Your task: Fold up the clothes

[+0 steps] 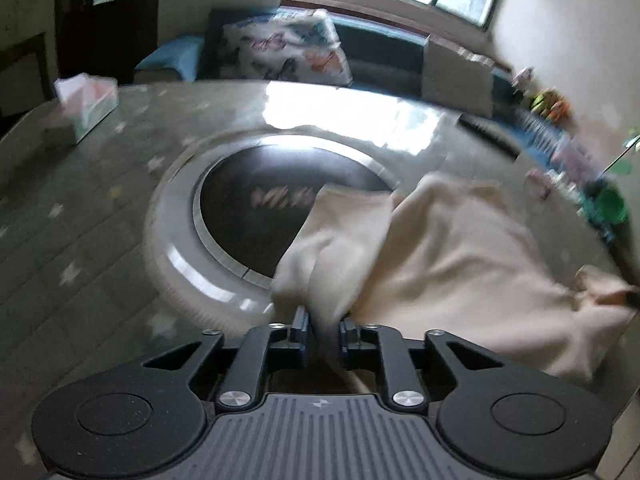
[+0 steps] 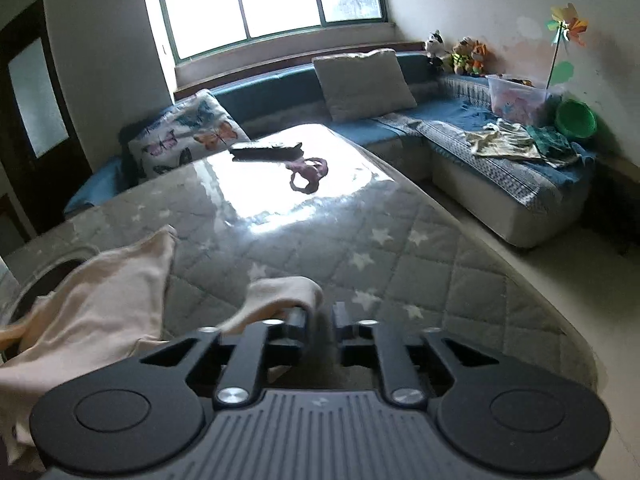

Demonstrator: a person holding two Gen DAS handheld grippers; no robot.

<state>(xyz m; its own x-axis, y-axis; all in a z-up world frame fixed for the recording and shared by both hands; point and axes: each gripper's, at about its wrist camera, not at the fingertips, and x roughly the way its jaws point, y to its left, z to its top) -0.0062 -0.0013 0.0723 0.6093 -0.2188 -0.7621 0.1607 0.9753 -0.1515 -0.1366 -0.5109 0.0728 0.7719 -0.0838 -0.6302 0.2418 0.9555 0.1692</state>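
Observation:
A cream garment [image 1: 460, 248] lies crumpled on the table, partly over a round dark disc with a silver ring [image 1: 256, 208]. My left gripper [image 1: 324, 322] is shut on a bunched fold of it, and the creases run up into the narrow gap between the fingers. In the right wrist view the same garment [image 2: 100, 300] spreads to the left. One corner of it [image 2: 288, 292] drapes over the left finger of my right gripper [image 2: 320, 314]. That gripper is open, and only the table cover shows between its fingers.
The table [image 2: 400, 248] has a grey star-quilted cover under a glossy sheet. On it are a tissue box [image 1: 86, 104], a dark flat object [image 2: 266, 150] and a pink item [image 2: 308, 174]. A sofa [image 2: 480, 168] with pillows and clothes [image 2: 504, 140] wraps around behind.

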